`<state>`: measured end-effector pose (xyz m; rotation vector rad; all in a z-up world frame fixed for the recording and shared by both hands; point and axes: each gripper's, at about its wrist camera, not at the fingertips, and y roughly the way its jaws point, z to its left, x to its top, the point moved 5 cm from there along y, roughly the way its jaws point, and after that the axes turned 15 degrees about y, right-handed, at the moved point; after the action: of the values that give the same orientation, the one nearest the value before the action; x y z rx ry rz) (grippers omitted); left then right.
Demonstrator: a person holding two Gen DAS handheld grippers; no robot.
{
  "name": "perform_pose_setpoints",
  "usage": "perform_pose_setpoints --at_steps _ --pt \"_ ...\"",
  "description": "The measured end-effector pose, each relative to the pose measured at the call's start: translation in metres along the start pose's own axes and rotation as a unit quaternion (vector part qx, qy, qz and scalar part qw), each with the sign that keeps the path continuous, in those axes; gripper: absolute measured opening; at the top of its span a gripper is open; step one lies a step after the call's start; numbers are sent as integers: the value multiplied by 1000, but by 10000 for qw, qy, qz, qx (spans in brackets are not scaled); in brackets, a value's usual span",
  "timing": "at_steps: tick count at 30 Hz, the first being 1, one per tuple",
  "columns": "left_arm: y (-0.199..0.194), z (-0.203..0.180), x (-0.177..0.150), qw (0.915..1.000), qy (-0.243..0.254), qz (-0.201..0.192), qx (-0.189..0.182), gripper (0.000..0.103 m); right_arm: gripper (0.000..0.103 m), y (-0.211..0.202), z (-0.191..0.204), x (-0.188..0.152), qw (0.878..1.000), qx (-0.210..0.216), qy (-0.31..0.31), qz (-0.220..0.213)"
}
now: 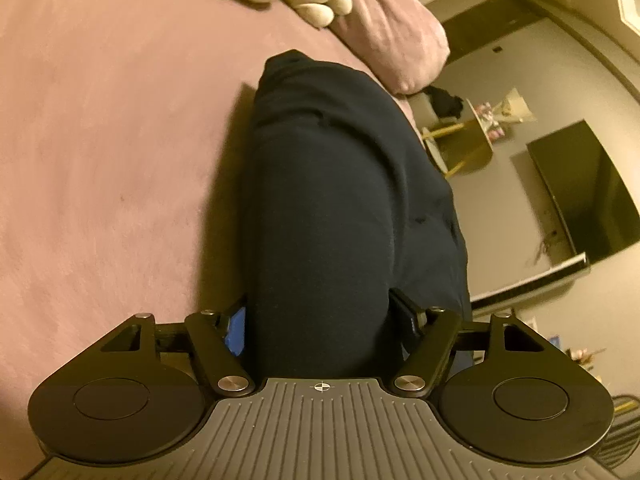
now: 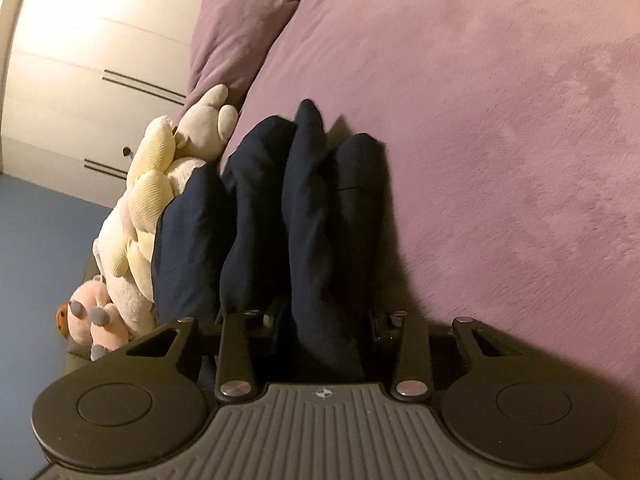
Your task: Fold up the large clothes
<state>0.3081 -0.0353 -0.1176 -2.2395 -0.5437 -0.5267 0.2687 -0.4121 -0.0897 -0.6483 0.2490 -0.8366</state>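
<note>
Dark navy garment (image 1: 320,184) is lying on the mauve bedspread (image 1: 100,140), bunched into a long thick roll running away from the left wrist camera. In the right wrist view the same cloth (image 2: 304,208) is gathering into several upright folds, side by side, rising from the gripper toward the pillows.

Left gripper (image 1: 320,316) is holding the near end of the roll: jaws are standing fairly wide, a blue pad showing at the left finger, cloth filling the whole gap between the fingers and pressing against both.

Right gripper (image 2: 324,320) is gripping a narrower bundle of the folds; its jaws are standing closer together, fabric packed between them and spilling over the left finger.

A mauve pillow (image 1: 392,36) is sitting at the bed's head, just beyond the garment's far end. Cream plush toys (image 2: 160,184) are lying beside the cloth, touching its leftmost fold in the right view; a pink plush toy (image 2: 96,320) is lying below them. A pale wardrobe (image 2: 88,60) is standing behind. In the left view, off the bed: a small round table (image 1: 460,140) and a dark screen (image 1: 580,188).
</note>
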Motion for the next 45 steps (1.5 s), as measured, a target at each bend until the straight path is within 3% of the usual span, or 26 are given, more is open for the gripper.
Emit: perform_pose_setpoints --at_steps 5,13,19,22,25,29,32,35,37,39,42,45 --pt "-26 8 5 9995 119 -96 271 73 35 12 19 -12 9999 -28 -39 96" --pt "-103 57 14 9917 228 -483 1167 74 34 70 56 -59 9962 -78 -312 805" --pt "-125 91 10 9854 -72 -583 1598 78 34 116 89 -103 9907 -136 -663 1182" --pt "-127 94 6 9815 23 -604 1814 84 36 124 98 -110 9900 -261 -829 1115" --pt "-137 83 4 9773 290 -644 1997 87 44 116 101 -114 9877 -531 -1158 912" --pt "-155 63 -3 9701 591 -794 2215 88 47 84 111 -121 9808 -890 -1715 264" --pt "-165 45 -20 9679 762 -828 2249 88 47 40 130 -142 9640 -983 -2370 -695" --pt "-164 32 -44 9694 867 -730 2179 91 47 11 157 -188 9366 -675 -3233 -1172" --pt "-157 33 -59 9702 804 -513 2229 91 47 2 168 -225 9199 -330 -3758 -1070" --pt "-151 30 -67 9652 971 -518 2374 92 45 5 170 -250 9069 -298 -4105 -901" --pt "-136 27 -68 9568 1327 -336 2565 98 43 29 150 -255 8949 -1095 -4250 -809" --pt "-119 26 -68 9480 1556 -254 2763 102 43 46 129 -245 8895 -1475 -4261 -732"
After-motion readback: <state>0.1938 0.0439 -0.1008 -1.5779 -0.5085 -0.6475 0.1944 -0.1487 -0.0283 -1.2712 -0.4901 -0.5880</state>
